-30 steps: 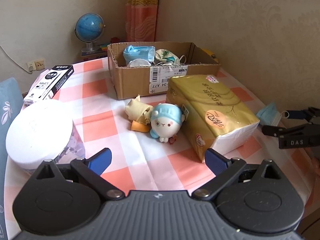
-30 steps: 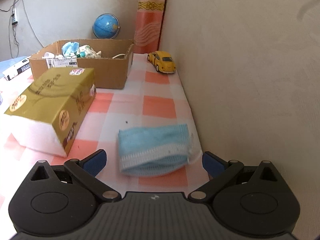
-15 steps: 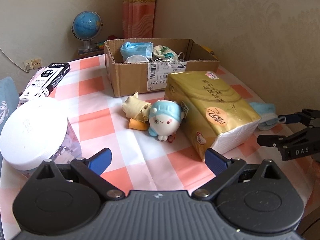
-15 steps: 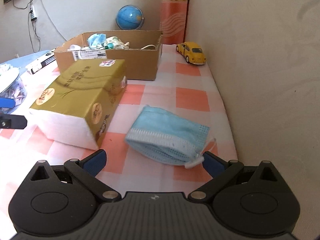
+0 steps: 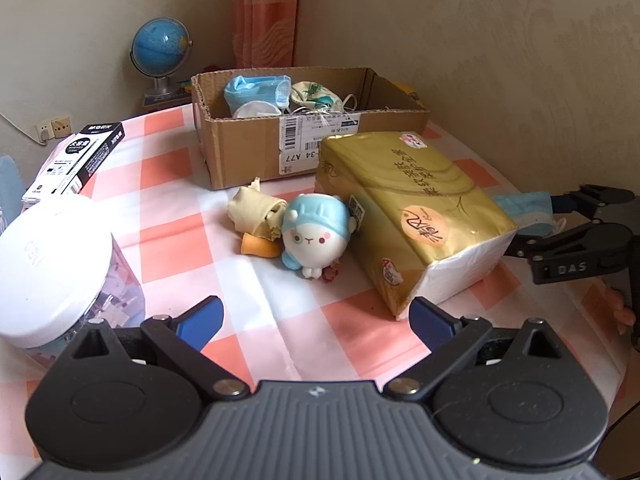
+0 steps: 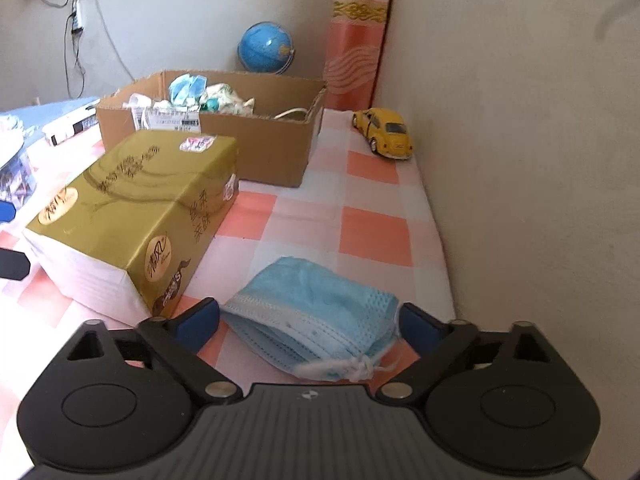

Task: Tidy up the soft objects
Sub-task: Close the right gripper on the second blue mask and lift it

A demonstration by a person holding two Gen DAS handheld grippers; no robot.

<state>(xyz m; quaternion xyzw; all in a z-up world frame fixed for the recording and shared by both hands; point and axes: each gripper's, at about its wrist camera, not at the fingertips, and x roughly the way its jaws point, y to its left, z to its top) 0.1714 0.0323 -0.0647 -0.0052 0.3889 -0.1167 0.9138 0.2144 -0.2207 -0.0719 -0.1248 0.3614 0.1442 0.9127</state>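
A folded blue face mask [image 6: 316,320] lies on the checked tablecloth between the open fingers of my right gripper [image 6: 308,320]; the pads do not press it. The mask [image 5: 520,208] shows partly behind the tissue pack in the left wrist view, with the right gripper [image 5: 536,220] around it. My left gripper [image 5: 316,316] is open and empty, in front of a round blue-capped plush toy [image 5: 314,240] and a beige cloth [image 5: 256,216]. A cardboard box [image 5: 248,148] at the back holds masks and soft items; it also shows in the right wrist view [image 6: 264,144].
A gold tissue pack [image 5: 412,208] lies between the toy and the mask, also in the right wrist view [image 6: 132,208]. A white-lidded jar [image 5: 52,264] stands left, a black-white carton [image 5: 76,156] behind it. A globe [image 5: 160,52] and yellow toy car [image 6: 384,136] stand at the back. The wall is close on the right.
My right gripper has moved forward so the blue mask now sits between its open fingers. The left gripper has shifted slightly; nothing was grasped.
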